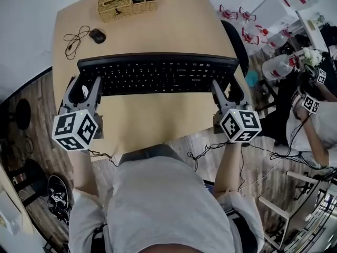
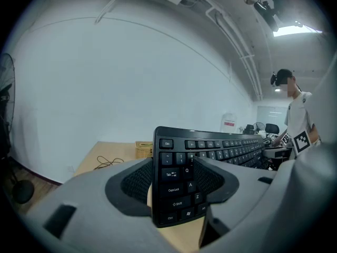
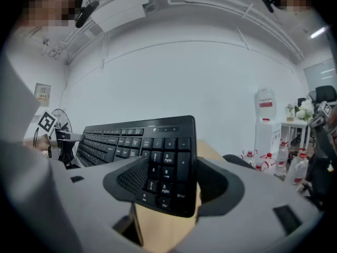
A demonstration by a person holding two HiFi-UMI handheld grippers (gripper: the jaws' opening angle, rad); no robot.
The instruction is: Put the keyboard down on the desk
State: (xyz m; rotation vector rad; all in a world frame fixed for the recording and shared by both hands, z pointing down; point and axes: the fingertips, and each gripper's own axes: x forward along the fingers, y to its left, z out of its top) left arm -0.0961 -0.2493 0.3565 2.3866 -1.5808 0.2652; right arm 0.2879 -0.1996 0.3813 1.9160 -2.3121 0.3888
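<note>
A long black keyboard [image 1: 158,74] hangs level above the light wooden desk [image 1: 158,25], keys up. My left gripper [image 1: 84,93] is shut on its left end, and in the left gripper view the keyboard [image 2: 176,181] sits clamped between the two dark pads. My right gripper [image 1: 227,92] is shut on its right end, and the right gripper view shows the number-pad end of the keyboard [image 3: 168,167] pinched the same way. Bare desk [image 3: 163,225] lies below it.
A black mouse [image 1: 97,35] with a coiled cable lies at the desk's far left. A wicker basket [image 1: 126,5] with a green plant stands at the far edge. A black chair [image 1: 235,44] stands to the right, water bottles [image 1: 279,65] beyond it. Another person [image 1: 316,125] sits at far right.
</note>
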